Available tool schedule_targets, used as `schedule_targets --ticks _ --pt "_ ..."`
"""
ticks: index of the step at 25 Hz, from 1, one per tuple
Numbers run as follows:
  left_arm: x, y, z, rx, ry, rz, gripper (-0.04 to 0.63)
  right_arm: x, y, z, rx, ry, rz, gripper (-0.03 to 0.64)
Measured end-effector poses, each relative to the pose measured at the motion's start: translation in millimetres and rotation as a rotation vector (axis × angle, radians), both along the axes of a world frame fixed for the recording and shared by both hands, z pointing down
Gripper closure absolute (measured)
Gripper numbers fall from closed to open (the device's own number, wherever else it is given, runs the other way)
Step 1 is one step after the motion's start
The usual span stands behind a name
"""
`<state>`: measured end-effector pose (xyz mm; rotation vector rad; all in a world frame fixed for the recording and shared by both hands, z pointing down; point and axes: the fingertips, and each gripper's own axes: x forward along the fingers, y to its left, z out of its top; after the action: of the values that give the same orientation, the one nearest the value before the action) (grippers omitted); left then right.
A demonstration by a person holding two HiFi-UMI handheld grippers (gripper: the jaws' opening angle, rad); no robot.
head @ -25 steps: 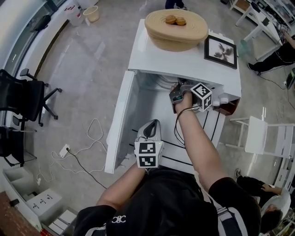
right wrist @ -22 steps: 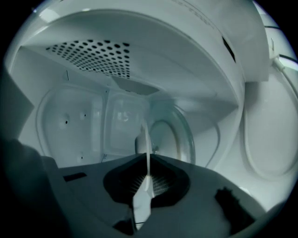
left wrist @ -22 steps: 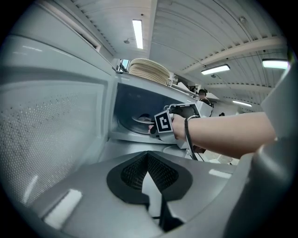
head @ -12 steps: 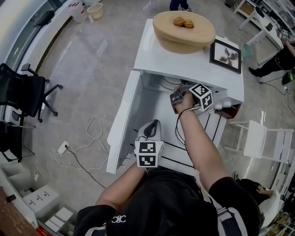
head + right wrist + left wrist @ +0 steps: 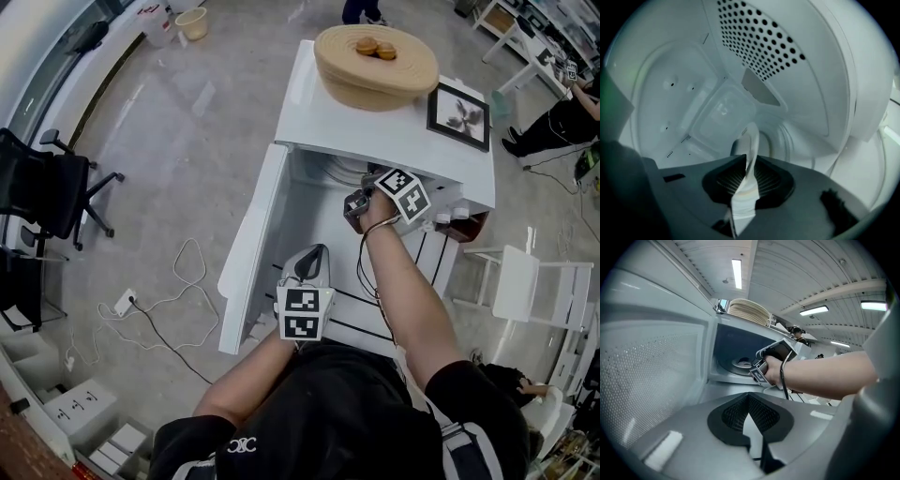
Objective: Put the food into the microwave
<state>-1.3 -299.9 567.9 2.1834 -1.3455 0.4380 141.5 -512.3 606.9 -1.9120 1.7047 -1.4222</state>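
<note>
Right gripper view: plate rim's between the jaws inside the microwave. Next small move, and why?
Probably let the right hand-held gripper finish opening, then draw it straight back. Its jaws are opening with the plate rim between them, inside the microwave; pulling early could drag the plate.

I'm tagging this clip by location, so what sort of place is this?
Probably an open-plan office or lab rather than a kitchen: swivel office chairs on a bare floor, a power strip lying on it, and ceiling strip lights.
</note>
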Motion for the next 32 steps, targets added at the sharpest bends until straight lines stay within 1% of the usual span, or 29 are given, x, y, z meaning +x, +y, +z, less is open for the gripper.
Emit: schedule_targets --ticks 9,11,15,20,22,26,30,32 --pt "6.0 2.2 0.4 -0.005 0.003 0.021 0.586 12.0 5.0 0.1 -0.044 0.225 -0.038 0.527" --pt "5.9 3.6 0.7 -0.008 0.0 0.022 0.586 13.6 5.6 0.6 -0.053 0.259 -0.039 0.515" --pt "4.8 4.0 2.4 -0.013 -0.006 0.018 0.586 13.7 3.5 0.6 -0.059 0.312 -0.045 0.514" --pt "5.7 4.5 2.0 -0.013 -0.012 0.02 0.586 14.3 3.2 -1.4 -0.078 0.425 -0.046 0.485" --pt "5.7 4.6 1.9 -0.012 -0.014 0.022 0.586 13.4 2.2 -1.4 -0.082 0.464 -0.057 0.472" --pt "6.0 5.8 4.5 -0.019 -0.02 0.021 0.586 10.4 0.3 -1.5 -0.079 0.53 -0.098 0.468" --pt "6.8 6.8 4.2 -0.02 -0.021 0.024 0.586 9.2 3.0 -3.3 -0.098 0.655 -0.13 0.452" --pt "6.3 7.1 2.9 -0.018 -0.022 0.025 0.586 9.0 4.3 -5.0 -0.099 0.702 -0.14 0.448"
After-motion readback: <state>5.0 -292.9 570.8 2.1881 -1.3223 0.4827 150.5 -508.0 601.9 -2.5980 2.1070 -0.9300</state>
